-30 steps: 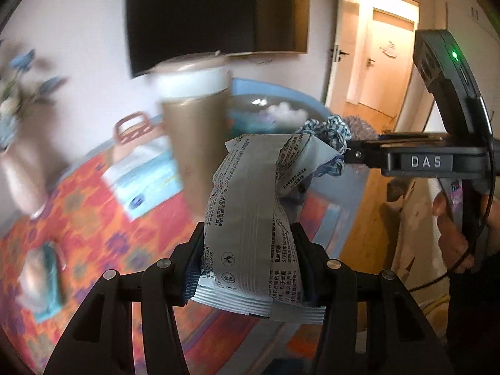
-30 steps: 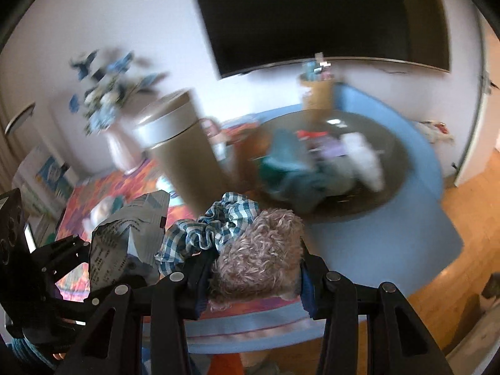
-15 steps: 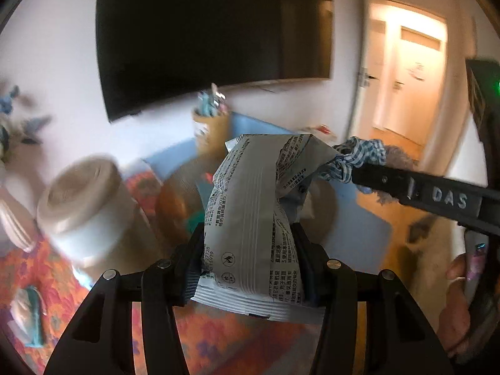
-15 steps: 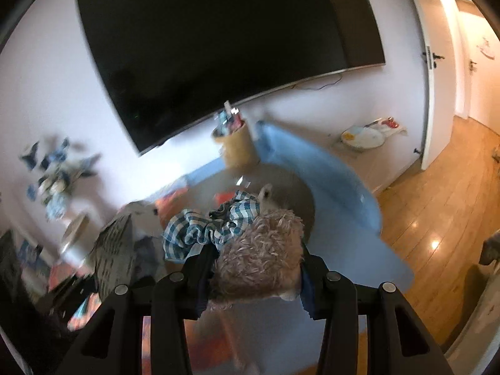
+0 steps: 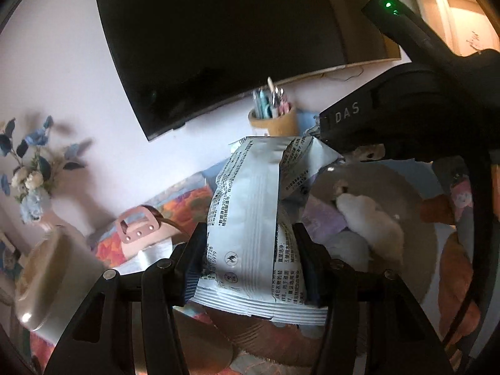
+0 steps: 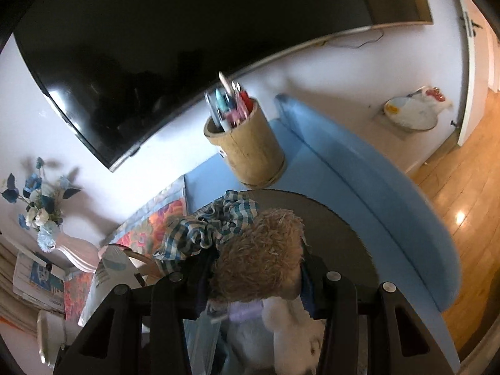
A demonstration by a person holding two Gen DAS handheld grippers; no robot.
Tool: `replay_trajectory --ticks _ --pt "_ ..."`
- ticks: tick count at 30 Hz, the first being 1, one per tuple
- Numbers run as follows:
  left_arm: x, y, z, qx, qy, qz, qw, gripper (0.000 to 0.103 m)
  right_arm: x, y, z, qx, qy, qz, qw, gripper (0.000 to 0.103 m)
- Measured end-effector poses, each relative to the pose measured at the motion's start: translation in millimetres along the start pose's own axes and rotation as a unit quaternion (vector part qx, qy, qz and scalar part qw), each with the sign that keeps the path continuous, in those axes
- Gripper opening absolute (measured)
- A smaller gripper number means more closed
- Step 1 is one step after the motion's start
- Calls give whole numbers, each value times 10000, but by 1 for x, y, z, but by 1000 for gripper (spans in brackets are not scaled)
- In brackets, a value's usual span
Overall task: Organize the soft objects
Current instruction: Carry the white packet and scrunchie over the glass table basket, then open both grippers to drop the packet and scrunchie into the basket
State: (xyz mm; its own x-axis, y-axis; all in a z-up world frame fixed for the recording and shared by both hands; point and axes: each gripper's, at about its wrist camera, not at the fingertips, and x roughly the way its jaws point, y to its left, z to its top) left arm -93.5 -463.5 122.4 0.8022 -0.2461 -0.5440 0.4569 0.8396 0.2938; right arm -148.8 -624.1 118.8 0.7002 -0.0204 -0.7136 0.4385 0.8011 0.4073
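Jaws of the left gripper point(image 5: 250, 259) stand clamped on a silver-white printed packet point(image 5: 250, 218) that rises upright between them; they have just been opening a little, yet the packet is pinched at its lower part, its sealed bottom edge hanging below the pads. Jaws of the right gripper point(image 6: 256, 272) are closed on a tan fuzzy plush point(image 6: 262, 250), with a blue-and-white checked scrunchie point(image 6: 212, 225) bunched against the plush at its 10 o'clock, resting over the left finger; whether the pads press the scrunchie too I cannot tell. Below the right gripper, at 6 o'clock, lie a white fluffy toy point(image 6: 297, 337) and a lilac soft piece point(image 6: 243, 311) inside a round grey tray point(image 6: 343, 234). In the left view the same tray point(image 5: 415, 228) sits at 3 o'clock of the packet, holding the white fluffy toy point(image 5: 372, 222), and the right gripper's black body point(image 5: 406, 109) crosses the view at 1 o'clock. A wooden pen holder point(image 6: 247, 143) full of pens stands at 12 o'clock of the tray on the blue table point(image 6: 375, 187). A floral cloth point(image 6: 159, 222) covers the table at 9 o'clock, and a vase of blue and white flowers point(image 6: 40, 206) stands beyond it. A dark wall screen point(image 6: 187, 47) hangs above.
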Motion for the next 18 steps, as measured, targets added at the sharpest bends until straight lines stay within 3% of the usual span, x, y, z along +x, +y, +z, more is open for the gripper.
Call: replay_trajectory --ticks 3,7,12,18 --pt "1 -4 1 113 -70 -119 9998 70 14 0 2 -39 201 -28 9998 52" --pt "-4 -12 1 280 -165 -166 9993 81 13 1 -2 -245 306 -226 9990 56" --pt "-29 -15 -2 296 -378 -290 9984 82 -17 -5 -5 -186 128 -102 9997 61" --pt "-76 -13 -12 250 -683 -855 9937 82 -64 -11 -17 16 -122 103 9999 61"
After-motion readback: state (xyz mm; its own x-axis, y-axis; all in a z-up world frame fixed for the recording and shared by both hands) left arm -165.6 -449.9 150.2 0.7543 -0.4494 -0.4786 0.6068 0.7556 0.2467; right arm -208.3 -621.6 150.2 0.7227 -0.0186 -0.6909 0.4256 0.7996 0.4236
